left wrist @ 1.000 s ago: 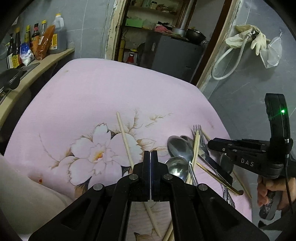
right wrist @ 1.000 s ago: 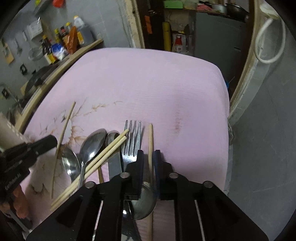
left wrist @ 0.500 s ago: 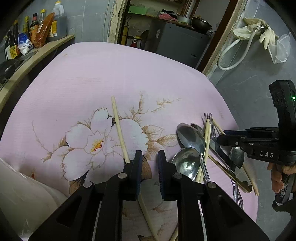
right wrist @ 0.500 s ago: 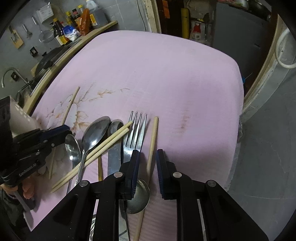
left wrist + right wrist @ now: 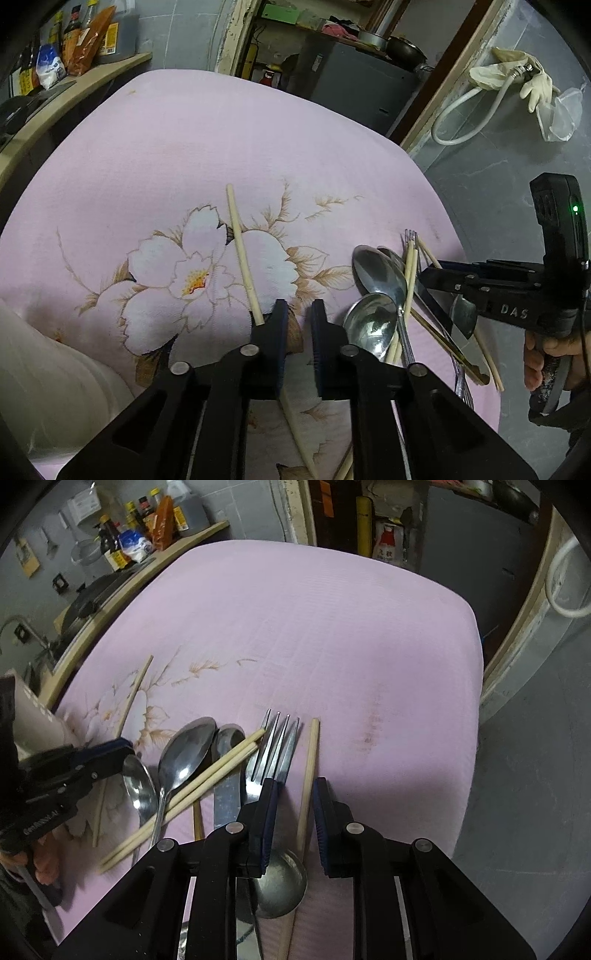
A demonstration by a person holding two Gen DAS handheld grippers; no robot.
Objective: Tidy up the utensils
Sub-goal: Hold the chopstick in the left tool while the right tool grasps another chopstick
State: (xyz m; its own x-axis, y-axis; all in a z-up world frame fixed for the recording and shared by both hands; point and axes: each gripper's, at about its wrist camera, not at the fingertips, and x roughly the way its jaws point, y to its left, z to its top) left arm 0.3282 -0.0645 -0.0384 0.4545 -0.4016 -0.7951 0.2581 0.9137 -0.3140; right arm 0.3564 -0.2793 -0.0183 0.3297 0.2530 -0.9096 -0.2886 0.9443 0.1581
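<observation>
On the pink flowered tablecloth (image 5: 221, 140) a lone wooden chopstick (image 5: 240, 254) lies across the flower and runs under my left gripper's (image 5: 297, 314) left finger. The jaws are closing, with a gap and only cloth between them. To its right lies a pile of spoons (image 5: 373, 269), chopsticks and a fork. My right gripper (image 5: 293, 790) hovers over that pile, open, and another chopstick (image 5: 309, 760) lies in its gap untouched by the pads. A fork (image 5: 275, 746), a crossed chopstick pair (image 5: 207, 779) and a spoon (image 5: 184, 749) lie just left of it.
A shelf with bottles (image 5: 74, 40) runs along the table's far left. A hose and gloves (image 5: 517, 74) hang on the grey wall at right. A pale bulky object (image 5: 37, 362) sits at the near left. The table's right edge drops to a grey floor (image 5: 517, 775).
My left gripper's jaws were shut a second ago and now stand apart. The right gripper has tilted down a little, with the same chopstick still lying in its gap.
</observation>
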